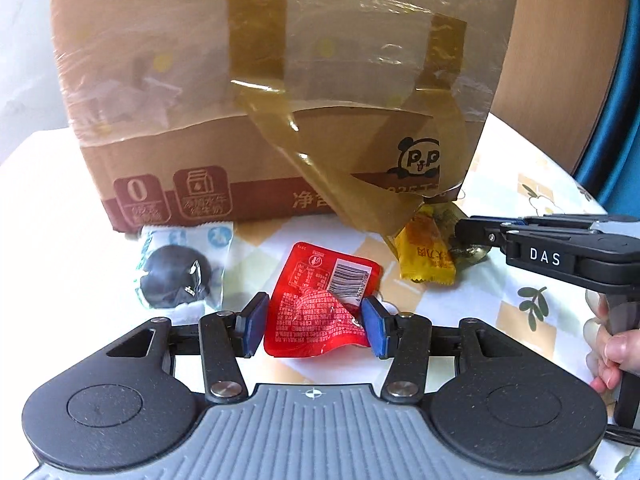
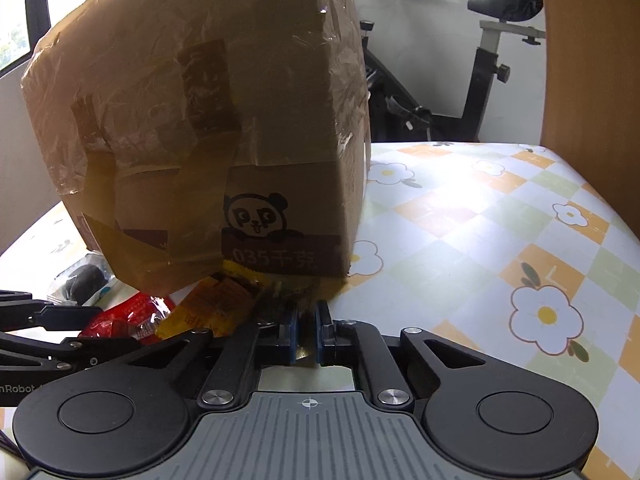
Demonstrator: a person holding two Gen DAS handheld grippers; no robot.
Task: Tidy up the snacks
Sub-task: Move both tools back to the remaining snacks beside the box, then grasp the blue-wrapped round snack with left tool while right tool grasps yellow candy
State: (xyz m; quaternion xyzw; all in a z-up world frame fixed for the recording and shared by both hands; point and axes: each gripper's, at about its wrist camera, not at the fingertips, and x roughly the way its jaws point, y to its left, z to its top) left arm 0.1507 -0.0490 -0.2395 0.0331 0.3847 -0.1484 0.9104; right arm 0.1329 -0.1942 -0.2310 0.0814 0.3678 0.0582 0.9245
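- Four snack packets lie on the tablecloth [image 1: 500, 304] in front of the cardboard box [image 1: 280, 80], which serves as landmark here.
- One red foil packet [image 1: 320, 304] lies flat, centre front of the box, barcode side up; its long axis runs from the box toward the left gripper, and its surface is crinkled and glossy.
- One yellow packet [image 1: 424, 256] sits near the box's right front corner, partly under a loose flap of brown tape [image 1: 352, 184]; its long axis points away from the box and its bottom edge is serrated.
- One clear packet holding a dark round snack [image 1: 176, 276] lies just before the box's left front corner, its seal printed white and pale blue.
- One greenish, shiny wrapper [image 1: 468, 240] lies beside the yellow packet, at the same right corner; its shape is hard to read.
- Left gripper [image 1: 316, 324]: blue pads stand apart on either side of the red packet; the right pad appears to touch its edge, the left pad does not.
- Right gripper [image 2: 306, 336]: pads drawn together, pinching a thin bit of wrapper right at the box's front right corner; which packet it belongs to I cannot tell.
- One hand [image 1: 612, 356] holds the right gripper's handle.
- The box is brown corrugated card wrapped in wrinkled clear film, with a panda print low on its front.
- The tablecloth is checked orange, green and white with flowers.
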